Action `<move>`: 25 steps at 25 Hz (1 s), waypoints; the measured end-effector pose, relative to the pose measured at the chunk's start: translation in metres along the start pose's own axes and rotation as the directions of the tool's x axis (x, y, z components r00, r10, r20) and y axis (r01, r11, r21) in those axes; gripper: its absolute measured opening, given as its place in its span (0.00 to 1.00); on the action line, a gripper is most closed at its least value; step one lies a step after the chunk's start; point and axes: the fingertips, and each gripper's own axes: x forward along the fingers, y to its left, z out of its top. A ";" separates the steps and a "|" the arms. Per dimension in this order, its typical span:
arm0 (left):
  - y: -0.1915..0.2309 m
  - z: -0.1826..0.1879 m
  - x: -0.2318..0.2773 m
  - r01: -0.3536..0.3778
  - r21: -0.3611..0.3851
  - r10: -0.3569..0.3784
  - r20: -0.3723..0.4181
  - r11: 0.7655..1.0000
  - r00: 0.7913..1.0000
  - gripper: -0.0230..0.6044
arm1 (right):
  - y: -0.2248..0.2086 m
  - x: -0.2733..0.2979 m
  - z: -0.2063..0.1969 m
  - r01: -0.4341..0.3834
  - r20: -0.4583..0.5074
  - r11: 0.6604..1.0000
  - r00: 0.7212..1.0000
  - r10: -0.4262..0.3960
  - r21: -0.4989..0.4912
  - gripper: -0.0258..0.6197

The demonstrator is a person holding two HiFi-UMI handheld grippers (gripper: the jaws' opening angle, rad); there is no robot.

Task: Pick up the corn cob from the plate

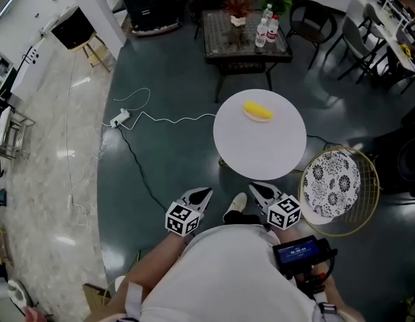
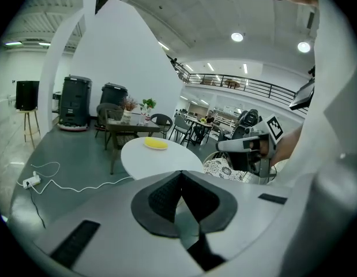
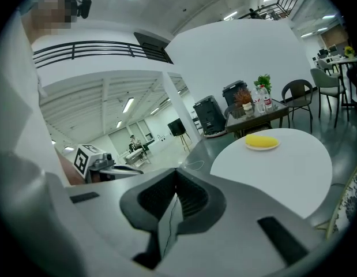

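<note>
A dark floor [image 1: 168, 156] carries a round white table [image 1: 261, 151]. The corn cob [image 1: 258, 111] lies on its plate [image 3: 275, 146] near the table's upper edge. At lower centre, the left gripper [image 1: 204, 192] and right gripper [image 1: 256, 187] have their jaws pressed together, empty.

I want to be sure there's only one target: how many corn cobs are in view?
1. The corn cob lies on a yellow plate on the far side of the round white table. No other shows, though distant desks are too small to check.
</note>
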 end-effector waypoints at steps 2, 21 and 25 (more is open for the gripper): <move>0.006 0.015 0.019 0.011 0.013 -0.011 -0.007 1.000 1.000 0.05 | -0.017 0.001 0.009 0.011 0.005 1.000 1.000 -0.011 0.010 0.05; 0.035 0.098 0.132 0.090 0.112 -0.081 -0.081 0.990 0.993 0.05 | -0.131 0.011 0.071 0.091 0.097 0.993 0.990 -0.098 0.070 0.05; 0.043 0.107 0.145 0.110 0.126 -0.097 -0.101 0.986 0.990 0.05 | -0.144 0.011 0.077 0.117 0.109 0.989 0.986 -0.126 0.087 0.05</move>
